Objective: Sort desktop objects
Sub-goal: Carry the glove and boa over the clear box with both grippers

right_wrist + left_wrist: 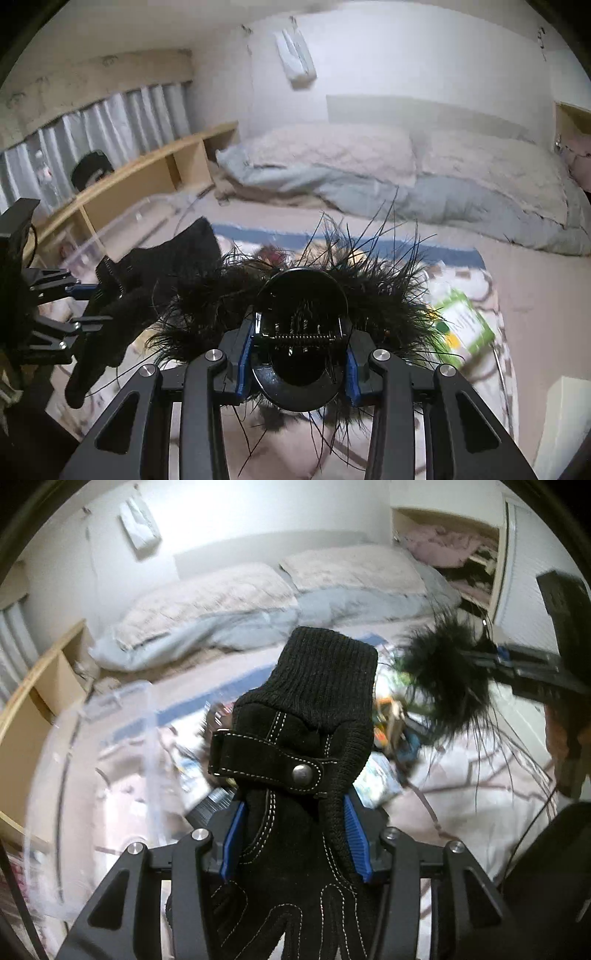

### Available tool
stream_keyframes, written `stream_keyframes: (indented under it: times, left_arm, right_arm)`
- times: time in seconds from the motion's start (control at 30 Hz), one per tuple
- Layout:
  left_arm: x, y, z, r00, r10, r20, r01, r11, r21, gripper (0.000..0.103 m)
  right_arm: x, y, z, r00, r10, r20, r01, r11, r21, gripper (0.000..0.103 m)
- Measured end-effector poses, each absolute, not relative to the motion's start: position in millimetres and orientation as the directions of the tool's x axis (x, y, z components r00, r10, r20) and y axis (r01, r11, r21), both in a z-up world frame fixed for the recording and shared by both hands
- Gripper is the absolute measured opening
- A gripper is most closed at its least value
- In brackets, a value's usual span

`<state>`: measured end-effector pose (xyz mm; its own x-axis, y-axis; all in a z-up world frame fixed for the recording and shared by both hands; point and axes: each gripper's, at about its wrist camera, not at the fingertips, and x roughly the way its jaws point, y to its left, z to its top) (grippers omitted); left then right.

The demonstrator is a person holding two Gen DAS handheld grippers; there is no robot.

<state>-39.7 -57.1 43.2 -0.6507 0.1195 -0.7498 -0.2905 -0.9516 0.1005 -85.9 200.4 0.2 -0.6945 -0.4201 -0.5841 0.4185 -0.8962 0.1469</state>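
While the left tongs (295, 834) pinch a black glove (306, 738) and the right tongs (295, 354) pinch a feathered hair clip (299, 314) above the cluttered bed (517, 280), each should be carried clear to its own place, grips firm.

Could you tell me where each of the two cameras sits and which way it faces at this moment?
Left wrist: on the left gripper, looking along its fingers, shut on a black glove, toward the bed; the right gripper enters at right.
Right wrist: on the right gripper, shut on a black feathered hair clip, facing the same bed; the left gripper and glove show at left.
Shared: bed, glove, clip, clear plastic bin.
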Motion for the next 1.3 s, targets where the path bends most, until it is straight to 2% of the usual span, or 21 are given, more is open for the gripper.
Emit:
stream_keyframes:
  times: [0.4, 0.7, 0.83, 1.1, 1.3]
  left_arm:
    - [-68.6, -116.5, 100.6, -0.738, -0.037, -0.674, -0.115, -0.977, 0.181, 0.048]
    - [-119.2, -200.5, 97.3, -0.732, -0.241, -0.637, 0.109, -0.965, 0.240, 0.049]
    - [-149.4, -233.6, 68.3, -0.663, -0.309, -0.682, 0.184, -0.950, 0.252, 0.049]
    - [-185.0, -287.0, 10.9, -0.470, -0.351, -0.810, 0.278, -0.930, 0.241, 0.049]
    - [-201.2, -307.6, -15.9, -0.400, -0.409, -0.820, 0.310, -0.903, 0.298, 0.049]
  right_arm:
    - [-83.1, 178.5, 43.6, -0.794, -0.431, -0.428, 0.423, -0.898, 0.120, 0.039]
    - [-89.1, 170.0, 35.1, -0.779, -0.431, -0.455, 0.432, -0.895, 0.109, 0.039]
    - [-94.8, 167.0, 28.7, -0.772, -0.425, -0.473, 0.428, -0.897, 0.109, 0.039]
    - [-111.1, 156.7, 14.9, -0.745, -0.423, -0.517, 0.428, -0.896, 0.116, 0.039]
    - [-124.7, 150.1, 4.6, -0.725, -0.419, -0.547, 0.419, -0.898, 0.132, 0.039]
